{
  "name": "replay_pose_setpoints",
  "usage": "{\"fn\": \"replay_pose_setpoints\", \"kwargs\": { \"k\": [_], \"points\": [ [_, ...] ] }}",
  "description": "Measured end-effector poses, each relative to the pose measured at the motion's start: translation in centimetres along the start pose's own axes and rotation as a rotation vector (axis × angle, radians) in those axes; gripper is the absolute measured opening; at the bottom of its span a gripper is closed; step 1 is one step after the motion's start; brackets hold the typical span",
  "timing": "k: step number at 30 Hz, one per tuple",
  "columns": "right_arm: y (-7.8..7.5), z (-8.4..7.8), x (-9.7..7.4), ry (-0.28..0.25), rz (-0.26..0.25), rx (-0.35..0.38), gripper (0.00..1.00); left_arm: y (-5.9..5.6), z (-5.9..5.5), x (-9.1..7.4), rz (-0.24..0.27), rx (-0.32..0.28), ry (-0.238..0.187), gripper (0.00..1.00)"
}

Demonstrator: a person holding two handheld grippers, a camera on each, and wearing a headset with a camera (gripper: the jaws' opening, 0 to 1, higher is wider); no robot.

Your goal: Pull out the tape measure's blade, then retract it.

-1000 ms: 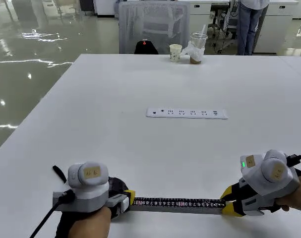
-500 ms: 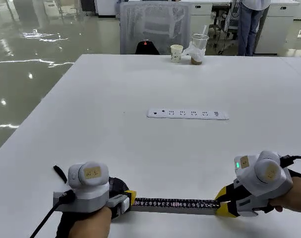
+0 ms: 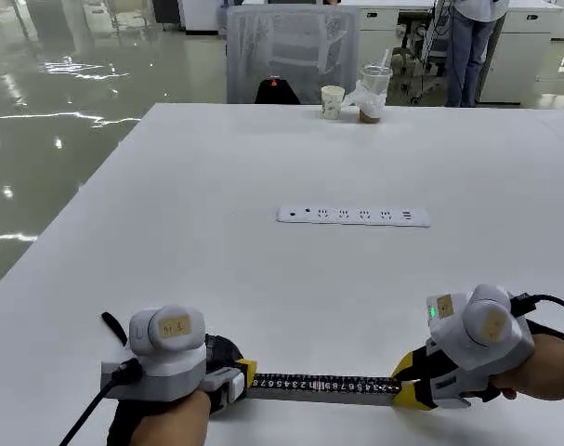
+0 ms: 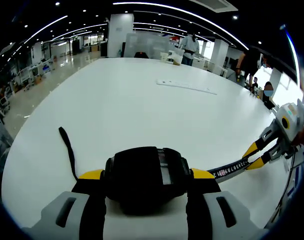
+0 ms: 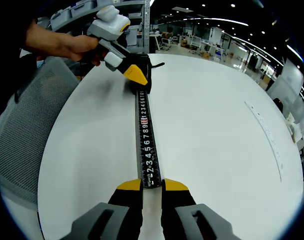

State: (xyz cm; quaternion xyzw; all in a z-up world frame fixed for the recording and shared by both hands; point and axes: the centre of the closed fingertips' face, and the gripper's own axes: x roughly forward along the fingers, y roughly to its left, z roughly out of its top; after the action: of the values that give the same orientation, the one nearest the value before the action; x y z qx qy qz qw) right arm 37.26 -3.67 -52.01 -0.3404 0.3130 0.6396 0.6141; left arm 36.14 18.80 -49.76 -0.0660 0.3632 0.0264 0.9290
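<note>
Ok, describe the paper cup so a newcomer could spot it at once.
Start at the white table and go to its far edge. Two cups stand there; the paper cup is the short opaque one, left of the taller clear plastic cup.

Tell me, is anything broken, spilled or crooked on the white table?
Nothing stands out. The black tape measure case sits in the left gripper, its numbered blade runs straight to the right gripper, and the white power strip lies flat.
</note>
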Motion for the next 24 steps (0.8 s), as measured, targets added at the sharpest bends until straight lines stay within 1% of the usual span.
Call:
{"fn": "replay_pose_setpoints", "kwargs": {
  "k": [24],
  "points": [
    [0.2,1.8,1.2,-0.015,0.005,-0.01,0.1,0.0,0.0,-0.1,-0.001,-0.002,0.0,0.6]
  ]
}}
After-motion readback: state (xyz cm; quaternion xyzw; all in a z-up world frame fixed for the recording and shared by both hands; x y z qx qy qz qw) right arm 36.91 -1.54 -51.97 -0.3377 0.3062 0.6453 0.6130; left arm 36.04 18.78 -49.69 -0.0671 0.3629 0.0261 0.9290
